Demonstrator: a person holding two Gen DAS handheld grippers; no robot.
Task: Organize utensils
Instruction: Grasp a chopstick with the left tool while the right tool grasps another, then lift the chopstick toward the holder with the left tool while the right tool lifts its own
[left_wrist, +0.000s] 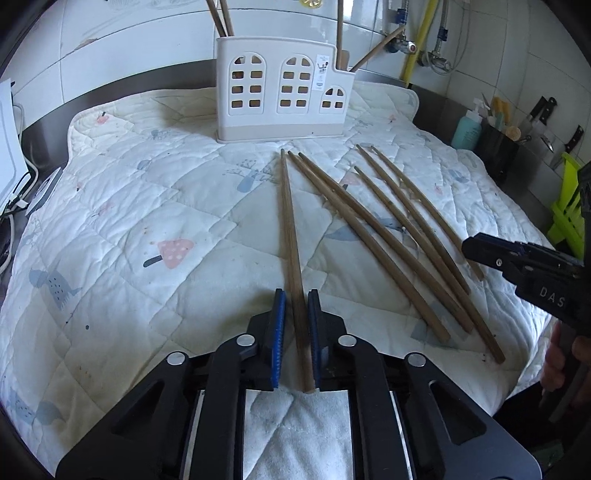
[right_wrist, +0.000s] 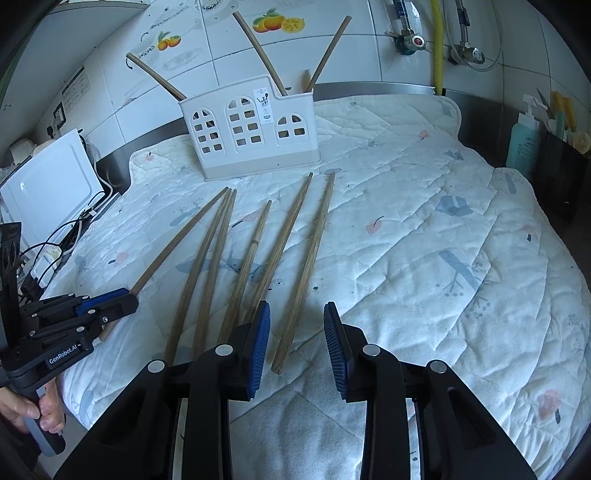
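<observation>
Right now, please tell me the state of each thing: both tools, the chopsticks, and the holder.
Left tool: closed around one chopstick.
Right tool: open, empty, above the near end of the rightmost chopstick.
Loose chopsticks: lying flat on the quilted cloth, fanned out, outside the holder.
Utensil holder: upright, with a few chopsticks standing inside, leaning.

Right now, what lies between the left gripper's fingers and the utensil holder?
In the left wrist view, one chopstick runs from the left gripper toward the utensil holder; beyond its tip, only bare quilted mat.
</observation>
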